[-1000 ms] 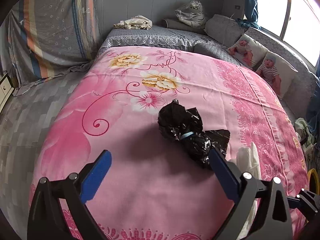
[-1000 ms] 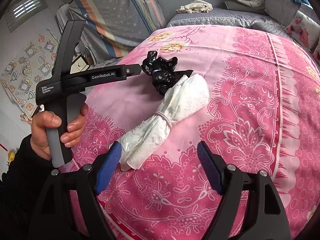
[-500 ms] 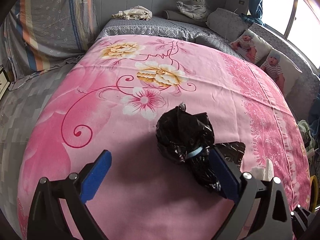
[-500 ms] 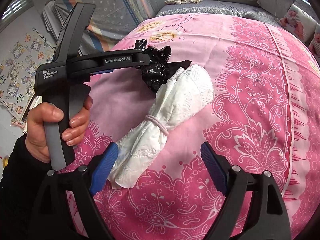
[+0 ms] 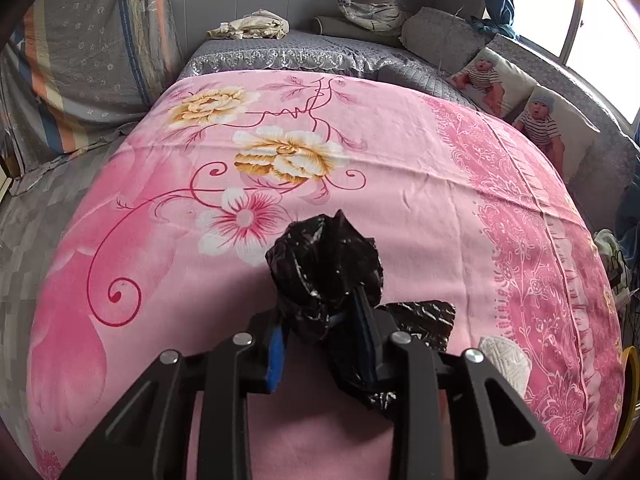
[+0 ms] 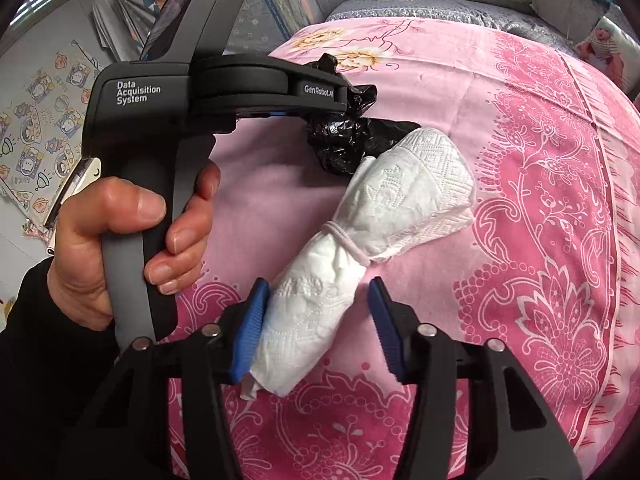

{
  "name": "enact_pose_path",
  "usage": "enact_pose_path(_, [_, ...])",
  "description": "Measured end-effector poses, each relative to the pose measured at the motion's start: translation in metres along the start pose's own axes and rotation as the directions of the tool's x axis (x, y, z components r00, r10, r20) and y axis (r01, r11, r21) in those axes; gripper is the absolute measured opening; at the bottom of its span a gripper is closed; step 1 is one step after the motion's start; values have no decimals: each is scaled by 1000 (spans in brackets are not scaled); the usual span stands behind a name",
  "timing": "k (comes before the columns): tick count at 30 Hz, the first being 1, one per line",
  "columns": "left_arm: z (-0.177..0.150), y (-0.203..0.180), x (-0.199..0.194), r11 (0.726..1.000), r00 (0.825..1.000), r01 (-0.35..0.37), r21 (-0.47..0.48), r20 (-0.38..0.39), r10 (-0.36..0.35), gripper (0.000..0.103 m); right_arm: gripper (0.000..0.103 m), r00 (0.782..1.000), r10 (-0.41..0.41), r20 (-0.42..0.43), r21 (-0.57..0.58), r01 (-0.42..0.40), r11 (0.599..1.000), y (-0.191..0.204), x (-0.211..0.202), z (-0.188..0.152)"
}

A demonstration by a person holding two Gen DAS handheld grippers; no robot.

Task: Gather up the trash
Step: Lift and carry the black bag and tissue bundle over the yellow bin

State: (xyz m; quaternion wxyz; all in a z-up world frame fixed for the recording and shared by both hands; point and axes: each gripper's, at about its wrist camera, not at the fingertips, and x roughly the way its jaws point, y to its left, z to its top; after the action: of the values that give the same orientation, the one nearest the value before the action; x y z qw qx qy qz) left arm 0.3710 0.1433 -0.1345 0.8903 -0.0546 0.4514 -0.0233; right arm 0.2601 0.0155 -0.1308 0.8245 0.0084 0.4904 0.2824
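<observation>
The left tool [image 5: 324, 344] is seen clamped on the black trash bag [image 5: 324, 268], its blue pads pressed into the crinkled plastic at the tied neck; those jaws have just been closing from wide apart. Only in the right wrist view is the person's left hand [image 6: 132, 240] shown, wrapped around the grey handle, with a black sleeve below it. There too the white tissue bundle [image 6: 372, 236] is shown whole, bound by a pale band, its far end touching the bag; in the left view only a white corner is caught. The right tool [image 6: 316, 328] is found partly closed around the bundle's near end: the left pad is touching the paper, the right pad is held just off it, and these jaws have just been closing as well. Both items are lying on the pink floral bed cover [image 5: 400, 184], nearer its foot edge than the grey headboard end. Much bare cover is left toward the far edge and the pillows [image 5: 504, 80].
</observation>
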Motion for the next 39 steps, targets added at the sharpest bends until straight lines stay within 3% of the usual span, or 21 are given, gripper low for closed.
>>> enact_pose_path(9, [5,17,-35,998,998,12,-55,63,-8,25,30,999,20,27,25,-21,999,-6,-22,-3])
enact_pose_path(20, [-6,-1,-89,999,991,25,-23,135,-21,25,30,992,-9,124,55,2,998,-36,-91,-19])
enact_pose_path(32, [-41,-93,-137,980,972,152,127,161,-172,25,30,970,-99,220,207,53,977,-117,-179,-78])
enact_pose_path(39, [-66,-176,-159,921,940,277,274,122,-319,25,30,933,-214,289,353,104,930,-177,-237,-123])
